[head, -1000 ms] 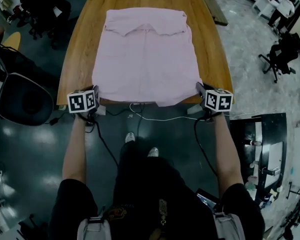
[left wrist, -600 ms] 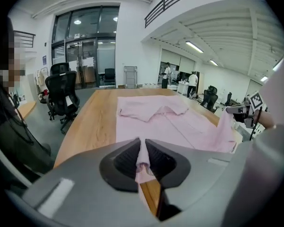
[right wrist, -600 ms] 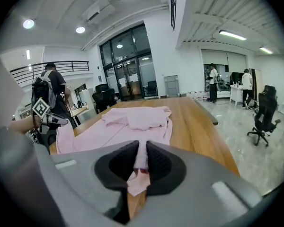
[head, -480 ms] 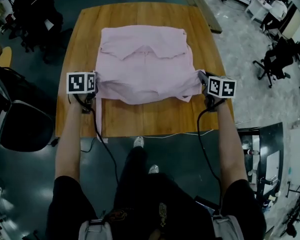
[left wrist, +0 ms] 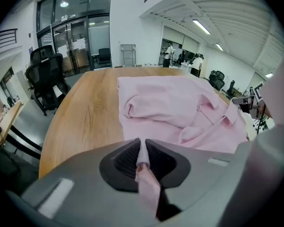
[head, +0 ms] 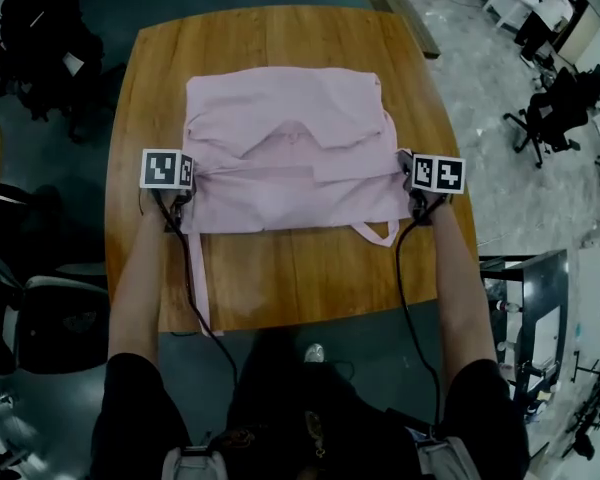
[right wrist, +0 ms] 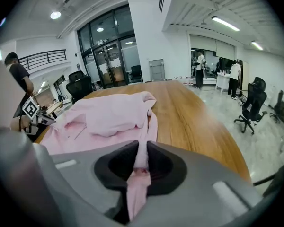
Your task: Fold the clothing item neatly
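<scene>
1. Pinching the pink shirt (head: 290, 148) at its 9 o'clock side, the left tool (head: 187, 196) has its jaws pressed together on a thin ridge of cloth, which shows between the pads in the left gripper view (left wrist: 142, 150).
2. The right tool (head: 408, 186) mirrors it at the 3 o'clock side, likewise clamped on a pleat of pink fabric (right wrist: 142, 157).
3. Gripping both sides level probably keeps the turned-over lower part taut, so that the crease lands straight from 9 to 3 o'clock.
4. The shirt lies in the middle of the table (head: 280, 278), collar toward 12 o'clock, with the hem portion doubled over the chest.
5. The fold is not yet tidy: a loop of cloth (head: 375, 233) pokes out at 5 o'clock, and a narrow strip (head: 202, 288) trails toward 7 o'clock, near the table's front edge.
6. Bare wood lies open at 6 and 12 o'clock. The side margins are slim, and the right tool sits close to the 3 o'clock edge.
</scene>
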A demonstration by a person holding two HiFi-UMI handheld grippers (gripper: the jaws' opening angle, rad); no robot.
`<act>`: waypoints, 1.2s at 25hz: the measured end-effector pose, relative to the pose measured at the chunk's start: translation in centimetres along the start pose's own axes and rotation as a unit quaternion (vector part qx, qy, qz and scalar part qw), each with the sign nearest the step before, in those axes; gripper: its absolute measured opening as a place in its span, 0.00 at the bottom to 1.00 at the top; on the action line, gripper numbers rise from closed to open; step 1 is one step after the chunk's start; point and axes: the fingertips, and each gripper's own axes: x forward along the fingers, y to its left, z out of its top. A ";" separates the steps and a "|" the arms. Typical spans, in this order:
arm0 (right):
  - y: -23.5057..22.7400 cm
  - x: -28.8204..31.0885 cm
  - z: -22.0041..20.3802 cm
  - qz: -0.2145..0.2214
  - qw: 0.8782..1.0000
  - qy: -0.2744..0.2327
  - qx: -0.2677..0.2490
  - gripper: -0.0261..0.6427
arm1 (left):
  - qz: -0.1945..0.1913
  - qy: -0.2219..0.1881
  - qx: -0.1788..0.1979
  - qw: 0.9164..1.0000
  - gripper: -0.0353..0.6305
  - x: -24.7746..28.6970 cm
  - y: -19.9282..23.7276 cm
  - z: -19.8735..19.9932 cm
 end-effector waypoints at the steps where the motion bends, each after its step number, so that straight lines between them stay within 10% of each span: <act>1: -0.3 0.5 -0.1 -0.004 1.000 0.003 0.004 0.10 | 0.000 0.004 0.001 1.000 0.11 0.6 0.2 -0.1; 7: -2.3 0.6 1.1 -0.053 0.998 -0.036 0.028 0.34 | -0.011 -0.034 -0.039 0.999 0.26 1.3 1.4 0.6; 17: 2.0 -7.4 1.1 -0.010 0.996 -0.089 -0.021 0.32 | -0.012 -0.088 -0.021 0.996 0.31 -6.5 -2.2 -1.9; 30: 12.8 -17.0 -9.9 0.115 0.985 -0.110 -0.074 0.18 | 0.017 -0.080 -0.032 0.996 0.35 -13.6 -10.6 -18.4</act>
